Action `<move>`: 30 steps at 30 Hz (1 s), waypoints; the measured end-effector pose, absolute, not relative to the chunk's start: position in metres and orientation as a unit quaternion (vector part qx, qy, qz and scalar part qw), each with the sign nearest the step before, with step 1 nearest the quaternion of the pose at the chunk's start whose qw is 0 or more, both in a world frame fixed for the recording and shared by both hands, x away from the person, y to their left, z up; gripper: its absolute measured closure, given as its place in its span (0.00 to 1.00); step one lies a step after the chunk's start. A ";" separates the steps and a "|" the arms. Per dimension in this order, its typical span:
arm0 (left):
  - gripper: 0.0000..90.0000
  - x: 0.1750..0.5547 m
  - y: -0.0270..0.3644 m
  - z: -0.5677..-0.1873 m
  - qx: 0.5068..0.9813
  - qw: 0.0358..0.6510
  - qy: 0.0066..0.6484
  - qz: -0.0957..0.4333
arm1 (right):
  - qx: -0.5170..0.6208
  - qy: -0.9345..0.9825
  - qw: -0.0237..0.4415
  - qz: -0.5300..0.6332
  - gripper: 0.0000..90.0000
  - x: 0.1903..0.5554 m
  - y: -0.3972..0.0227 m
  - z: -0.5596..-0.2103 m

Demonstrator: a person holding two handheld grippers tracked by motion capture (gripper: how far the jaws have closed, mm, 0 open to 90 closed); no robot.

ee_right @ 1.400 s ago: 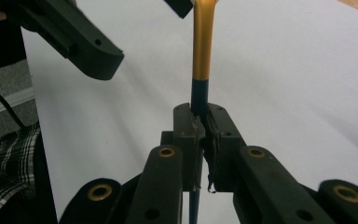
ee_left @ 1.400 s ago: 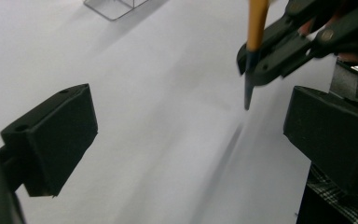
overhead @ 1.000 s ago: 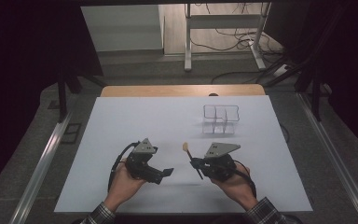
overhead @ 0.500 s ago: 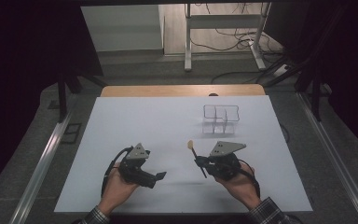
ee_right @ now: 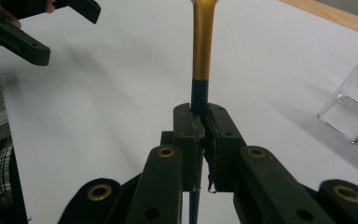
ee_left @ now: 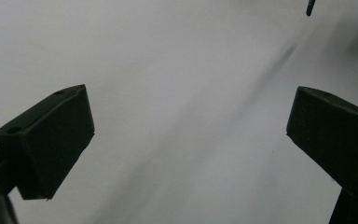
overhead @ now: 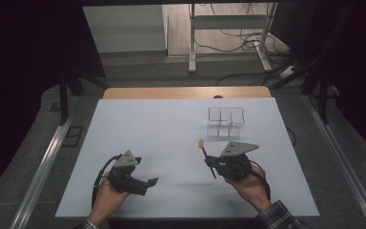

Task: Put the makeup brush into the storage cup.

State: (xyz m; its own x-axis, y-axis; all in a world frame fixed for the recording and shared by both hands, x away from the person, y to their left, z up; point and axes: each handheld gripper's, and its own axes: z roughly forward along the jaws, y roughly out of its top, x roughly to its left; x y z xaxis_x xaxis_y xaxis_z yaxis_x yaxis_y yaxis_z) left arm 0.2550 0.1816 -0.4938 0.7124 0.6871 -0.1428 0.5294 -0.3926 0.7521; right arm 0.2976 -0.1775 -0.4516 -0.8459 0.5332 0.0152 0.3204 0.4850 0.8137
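White sheeting covers the counter (overhead: 171, 129), with a strip of bare wood along its far edge and dark floor and cables beyond. Toward the far right of the sheet stands a clear plastic organiser with upright dividers (overhead: 226, 122), seen again at the right edge of the right gripper view. Near the right front, the right gripper (overhead: 210, 164) is carried in a hand with a plaid sleeve; its fingers (ee_right: 189, 135) are fully closed on a slim brush with a dark handle, gold ferrule and pale tip (overhead: 206, 156). The brush is clamped at the dark part of its handle, gold ferrule projecting beyond the fingertips, tip raised above the sheet, nearer than the organiser and apart from it. Near the left front, the left gripper (overhead: 150, 183) is held low over bare sheet, well apart from the brush; its fingers (ee_left: 51, 140) stand wide apart with nothing between them.
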 end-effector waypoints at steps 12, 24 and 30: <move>0.01 0.245 0.198 -0.497 0.825 0.401 0.382 0.112 | 0.272 0.843 0.125 0.447 0.93 0.303 -0.188 -0.449; 0.01 0.236 0.211 -0.499 0.821 0.395 0.394 0.124 | 0.278 0.839 0.130 0.450 0.93 0.309 -0.196 -0.447; 0.00 0.234 0.218 -0.499 0.815 0.392 0.405 0.134 | 0.284 0.835 0.131 0.452 0.93 0.312 -0.200 -0.446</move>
